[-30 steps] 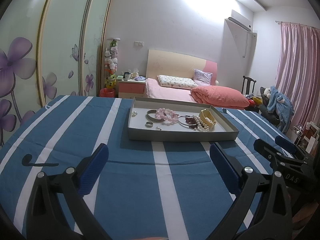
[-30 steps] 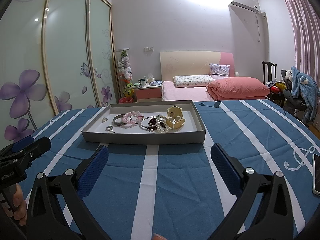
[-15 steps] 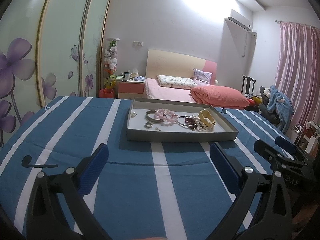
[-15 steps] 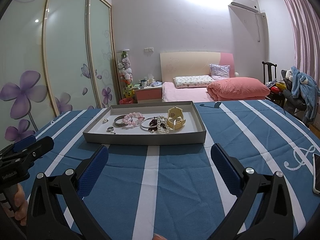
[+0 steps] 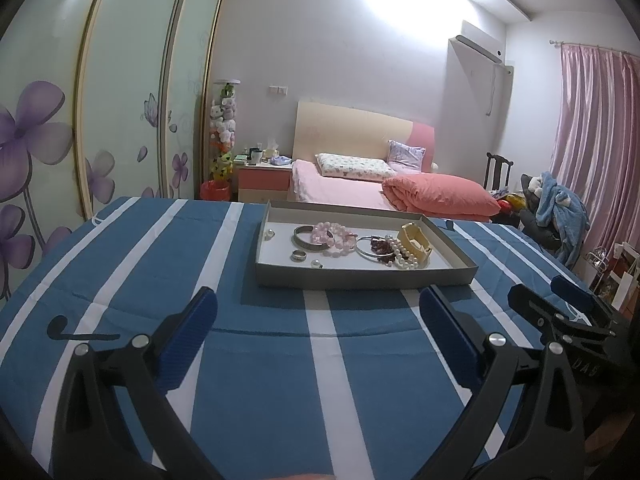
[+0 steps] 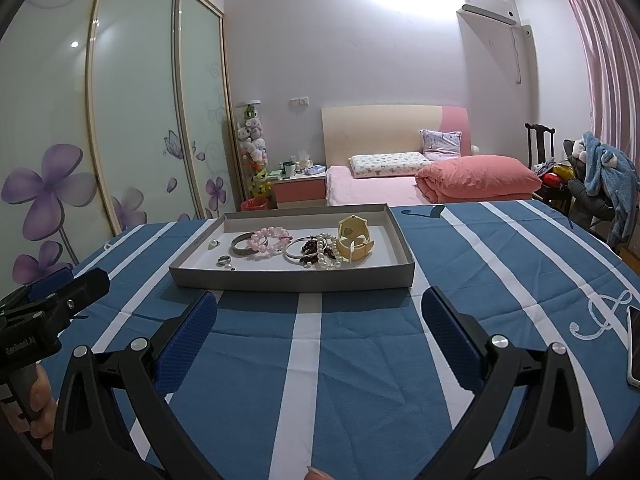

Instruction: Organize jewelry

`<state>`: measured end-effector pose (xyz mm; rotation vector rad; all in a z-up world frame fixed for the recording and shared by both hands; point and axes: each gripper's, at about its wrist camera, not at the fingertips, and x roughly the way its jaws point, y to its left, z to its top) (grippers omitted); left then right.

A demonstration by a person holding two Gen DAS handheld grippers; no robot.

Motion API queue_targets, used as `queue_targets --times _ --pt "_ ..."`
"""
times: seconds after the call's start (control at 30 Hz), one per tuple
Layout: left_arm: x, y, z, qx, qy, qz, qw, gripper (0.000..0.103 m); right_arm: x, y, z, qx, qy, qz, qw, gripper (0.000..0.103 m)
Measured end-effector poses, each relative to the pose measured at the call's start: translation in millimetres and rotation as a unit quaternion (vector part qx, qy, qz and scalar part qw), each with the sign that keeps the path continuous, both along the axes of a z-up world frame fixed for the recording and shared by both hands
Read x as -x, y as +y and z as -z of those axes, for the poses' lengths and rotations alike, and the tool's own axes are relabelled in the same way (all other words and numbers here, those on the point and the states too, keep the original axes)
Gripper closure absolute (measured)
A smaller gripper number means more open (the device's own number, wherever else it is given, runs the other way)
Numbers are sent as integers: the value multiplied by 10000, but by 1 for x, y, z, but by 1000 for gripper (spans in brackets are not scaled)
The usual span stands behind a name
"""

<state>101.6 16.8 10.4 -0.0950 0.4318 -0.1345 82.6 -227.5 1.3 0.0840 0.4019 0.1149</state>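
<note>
left gripper (image 5: pixel 318 320): jaws spread wide, holding nothing, near side of grey tray (image 5: pixel 360 278) | tray contents left to right: silver bangle (image 5: pixel 309 235), pink bead bracelet (image 5: pixel 334 236), pearl strand (image 5: pixel 404 254), yellow cuff (image 5: pixel 416 242) | right gripper (image 6: pixel 320 322): jaws wide apart, empty, near side of tray

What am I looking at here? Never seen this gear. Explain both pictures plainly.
No robot: a person holds a two-finger gripper in each hand, each with a camera looking along its blue-padded fingers. One picture is from the left gripper, the other from the right gripper. Both are open and hold nothing. Ahead, on a blue striped cloth, lies a grey tray with jewelry: a pink bead bracelet, a pearl bracelet, silver bangles, rings and a yellow piece. A phone lies at the right gripper's far right.
</note>
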Motion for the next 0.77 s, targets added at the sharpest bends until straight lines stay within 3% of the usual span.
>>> queue_targets --times 0.77 --pt "1 3 -5 12 -66 -41 10000 4 0 4 -3 2 -27 -5 10000 2"
